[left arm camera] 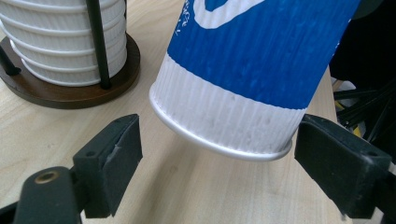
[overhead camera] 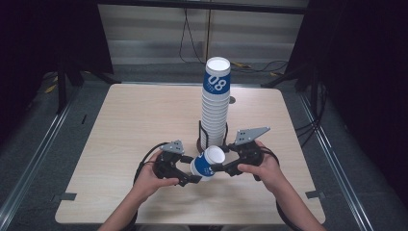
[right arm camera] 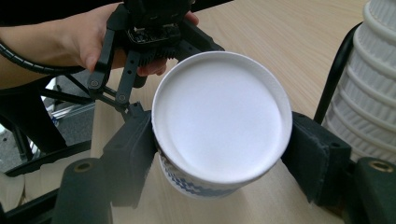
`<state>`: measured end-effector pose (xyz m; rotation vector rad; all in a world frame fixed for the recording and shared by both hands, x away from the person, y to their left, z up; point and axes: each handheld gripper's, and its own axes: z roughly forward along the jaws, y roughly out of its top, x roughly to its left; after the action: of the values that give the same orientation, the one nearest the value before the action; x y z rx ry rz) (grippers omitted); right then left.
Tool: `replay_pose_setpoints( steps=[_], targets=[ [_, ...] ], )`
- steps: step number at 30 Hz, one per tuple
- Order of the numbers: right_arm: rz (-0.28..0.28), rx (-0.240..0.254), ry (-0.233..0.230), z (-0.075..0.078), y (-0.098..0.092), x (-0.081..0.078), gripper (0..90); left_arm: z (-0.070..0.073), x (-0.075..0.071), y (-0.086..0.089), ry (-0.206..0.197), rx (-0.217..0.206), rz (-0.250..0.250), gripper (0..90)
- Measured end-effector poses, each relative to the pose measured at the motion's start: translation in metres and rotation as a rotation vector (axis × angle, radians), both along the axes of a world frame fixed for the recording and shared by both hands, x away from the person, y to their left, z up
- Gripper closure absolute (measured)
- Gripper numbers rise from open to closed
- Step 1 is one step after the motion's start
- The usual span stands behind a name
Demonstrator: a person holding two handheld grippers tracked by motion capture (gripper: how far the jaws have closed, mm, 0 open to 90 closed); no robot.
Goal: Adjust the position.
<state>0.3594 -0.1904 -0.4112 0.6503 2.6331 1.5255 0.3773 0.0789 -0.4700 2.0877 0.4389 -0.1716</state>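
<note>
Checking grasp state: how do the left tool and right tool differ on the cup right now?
The right tool is shut on the cup, pads pressed to both sides near its rim; the left tool is open, with gaps between its pads and the cup's base. The right tool sits at the cup's open mouth, while the left tool straddles the closed bottom end. Both have black pads, are hand-held, and meet at the same tilted cup above the table.
</note>
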Motion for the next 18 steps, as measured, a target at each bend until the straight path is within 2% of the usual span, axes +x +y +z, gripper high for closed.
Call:
replay_pose_setpoints(
  steps=[4, 8, 14, 18],
  targets=[
    [-0.01, -0.006, -0.003, 0.0015, 0.0005, 0.0013, 28.5, 0.0016, 0.0005, -0.0003, 0.002, 0.004, 0.012, 15.5],
    [-0.014, -0.006, -0.005, 0.0034, 0.0019, 0.0034, 28.5, 0.0016, -0.0001, -0.0015, 0.001, -0.001, -0.002, 15.6],
    [0.003, -0.01, 0.0, 0.0044, 0.0068, 0.0041, 28.5, 0.0025, -0.0003, -0.0039, -0.007, -0.012, 0.0, 15.6],
    [0.01, -0.009, 0.004, 0.0047, 0.0097, 0.0039, 28.5, 0.0029, -0.0002, -0.0057, -0.011, 0.0, -0.004, 15.0]
  ],
)
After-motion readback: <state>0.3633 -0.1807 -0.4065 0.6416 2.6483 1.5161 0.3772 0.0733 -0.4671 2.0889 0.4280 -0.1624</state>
